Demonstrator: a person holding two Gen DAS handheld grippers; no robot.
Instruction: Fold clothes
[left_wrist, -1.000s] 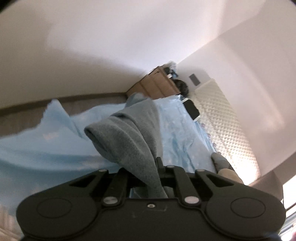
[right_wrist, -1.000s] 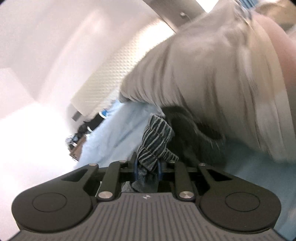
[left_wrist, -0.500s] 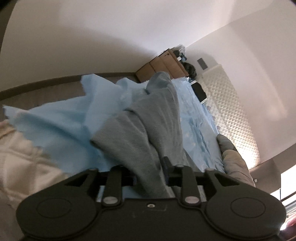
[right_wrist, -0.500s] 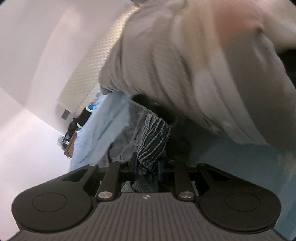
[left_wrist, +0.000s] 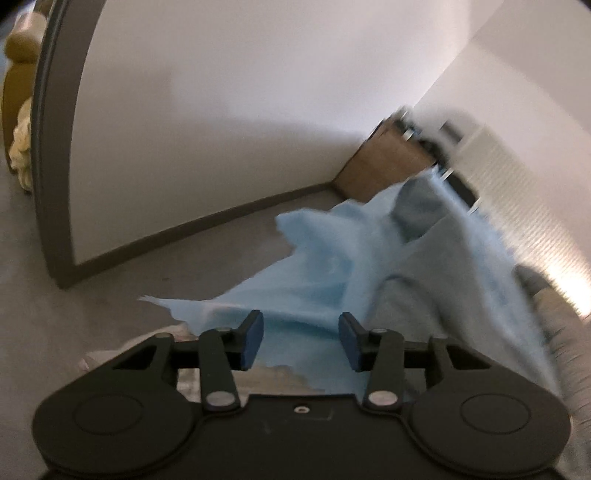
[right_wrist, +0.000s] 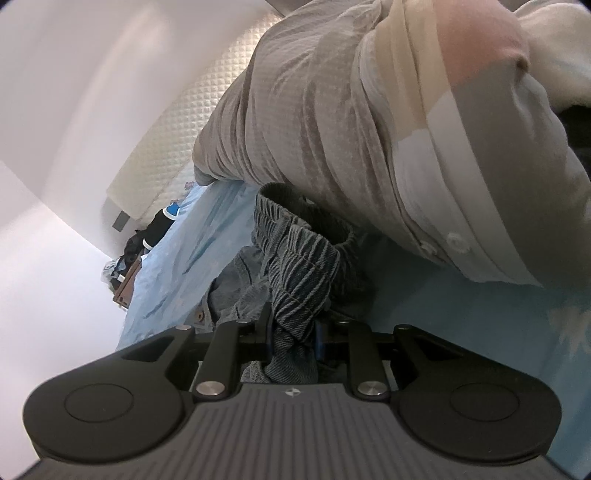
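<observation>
The bed (left_wrist: 314, 295), under a pale blue sheet, carried the work, and the grey garment (left_wrist: 436, 295) lay across it toward the far right edge, blurred in the left view. A sleeve (right_wrist: 314, 110) of the person's grey shirt hung over the bed in the right view. Beneath it lay the denim piece (right_wrist: 295, 258), bunched near the middle of the bed, its ribbed waistband raised toward the camera. The right gripper (right_wrist: 293, 336) was clenched on a fold of that denim. The left gripper (left_wrist: 301, 341) had just been opening and held nothing; its fingers (left_wrist: 253, 332) stood apart over bare sheet at the near edge, the grey garment let go beside them. Folding looked only partly done: neither garment showed a neat, flat, finished fold, and the denim seemed still to need laying out and doubling over.
</observation>
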